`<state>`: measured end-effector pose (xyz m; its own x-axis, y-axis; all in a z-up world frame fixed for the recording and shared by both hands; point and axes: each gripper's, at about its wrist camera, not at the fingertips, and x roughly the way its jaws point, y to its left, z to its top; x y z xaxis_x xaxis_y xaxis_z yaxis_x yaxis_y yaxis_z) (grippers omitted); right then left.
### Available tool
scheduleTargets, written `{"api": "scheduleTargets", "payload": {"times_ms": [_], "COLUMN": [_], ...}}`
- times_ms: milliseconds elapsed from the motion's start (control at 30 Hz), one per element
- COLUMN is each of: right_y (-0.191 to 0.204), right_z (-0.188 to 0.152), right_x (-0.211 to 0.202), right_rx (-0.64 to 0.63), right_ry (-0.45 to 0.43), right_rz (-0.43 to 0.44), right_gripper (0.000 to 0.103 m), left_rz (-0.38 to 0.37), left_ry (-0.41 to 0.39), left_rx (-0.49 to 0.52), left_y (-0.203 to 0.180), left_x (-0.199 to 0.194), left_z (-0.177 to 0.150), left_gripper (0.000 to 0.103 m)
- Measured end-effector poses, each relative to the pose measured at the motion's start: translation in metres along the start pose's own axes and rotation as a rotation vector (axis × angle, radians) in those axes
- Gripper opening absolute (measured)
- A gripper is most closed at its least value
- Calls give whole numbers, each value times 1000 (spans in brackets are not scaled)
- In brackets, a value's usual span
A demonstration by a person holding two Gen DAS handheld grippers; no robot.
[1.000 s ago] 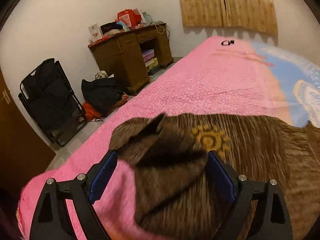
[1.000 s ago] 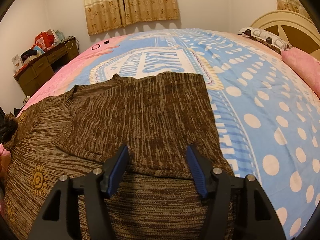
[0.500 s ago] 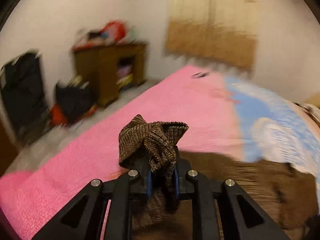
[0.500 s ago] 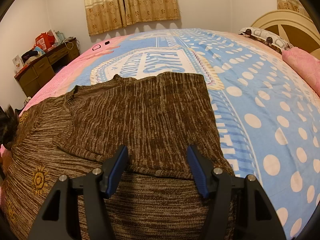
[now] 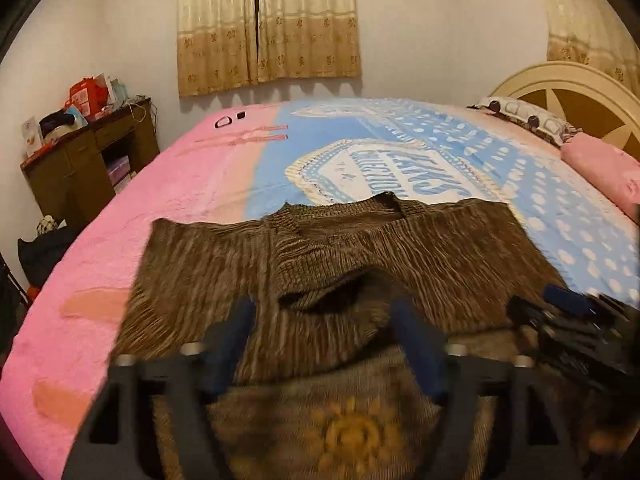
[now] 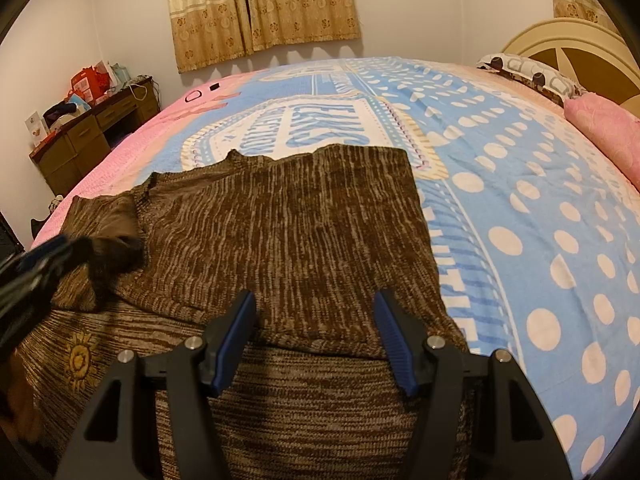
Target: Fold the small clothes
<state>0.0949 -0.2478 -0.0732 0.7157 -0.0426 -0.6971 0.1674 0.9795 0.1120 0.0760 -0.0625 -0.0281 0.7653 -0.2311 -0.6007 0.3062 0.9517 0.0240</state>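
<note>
A brown knit sweater (image 6: 280, 240) lies spread on the bed (image 6: 540, 220), both sleeves folded across its body. The left gripper (image 5: 320, 344) hovers above it, fingers opening and empty; the right gripper (image 6: 314, 336) hangs half-open, gripping nothing.

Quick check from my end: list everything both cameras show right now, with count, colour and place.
sweater: one, brown knit with a yellow sun motif, spread on the near part of the bed, both sides folded inward
bedspread: one, pink and blue with white dots, covers the bed
pillows: two, one patterned, one pink, at the headboard
headboard: one, cream, far right
curtains: one pair, beige, on the far wall
desk: one, dark wood, cluttered top, left of the bed
left gripper: black with blue pads, jaws opening, nothing gripped, over the sweater
right gripper: same colours, open, over the sweater's right fold
</note>
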Motion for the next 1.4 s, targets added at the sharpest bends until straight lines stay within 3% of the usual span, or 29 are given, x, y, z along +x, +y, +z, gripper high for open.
{"api": "scheduleTargets", "payload": {"times_ms": [133,200,333,433,500,700,800,867,933,1033,1067,1100,1200,1333,1400], "right_y": [-1,-3,-4,18,50,169,193,196,194,181,176,171,145,88,67], "right_z": [0,0,3,13,24,26,23,24,30,37,42,45,63,91,92], "right_x": [-1,-2,-11,-30,-37,-10,19,33,49,64,66,67,67,80,93], "right_rx": [3,11,22,-17,-130,-714,-834,-850,-836,-764,-722,-682,-477,-36,94], "right_ry": [-5,-11,-44,-94,-109,-99,-90,-90,-55,17,47,60,75,129,147], "right_rz": [3,9,10,92,142,162,113,95,106,195,220,229,312,493,476], "right_gripper": [65,65,62,64,64,62,58,55,54,39,19,9,8,9,17], "left_rz": [30,83,47,51,46,54,26,10,-4,-16,-20,-22,-31,-35,-36], "left_ry": [-44,-25,63,97,62,58,44,33,26,20,18,17,13,13,14], "left_rx": [-34,-119,-311,-415,-434,-393,-408,-417,-426,-431,-433,-435,-439,-439,-438], "left_y": [25,51,98,117,117,108,111,114,116,118,118,118,119,120,121], "left_x": [-35,-40,-32,-21,-23,-18,-18,-22,-23,-24,-24,-25,-25,-26,-27], "left_z": [-18,-28,-57,-73,-75,-78,-79,-81,-82,-83,-83,-83,-84,-85,-85], "left_gripper": [77,77,77,77,77,82,84,85,86,87,87,87,88,88,89]}}
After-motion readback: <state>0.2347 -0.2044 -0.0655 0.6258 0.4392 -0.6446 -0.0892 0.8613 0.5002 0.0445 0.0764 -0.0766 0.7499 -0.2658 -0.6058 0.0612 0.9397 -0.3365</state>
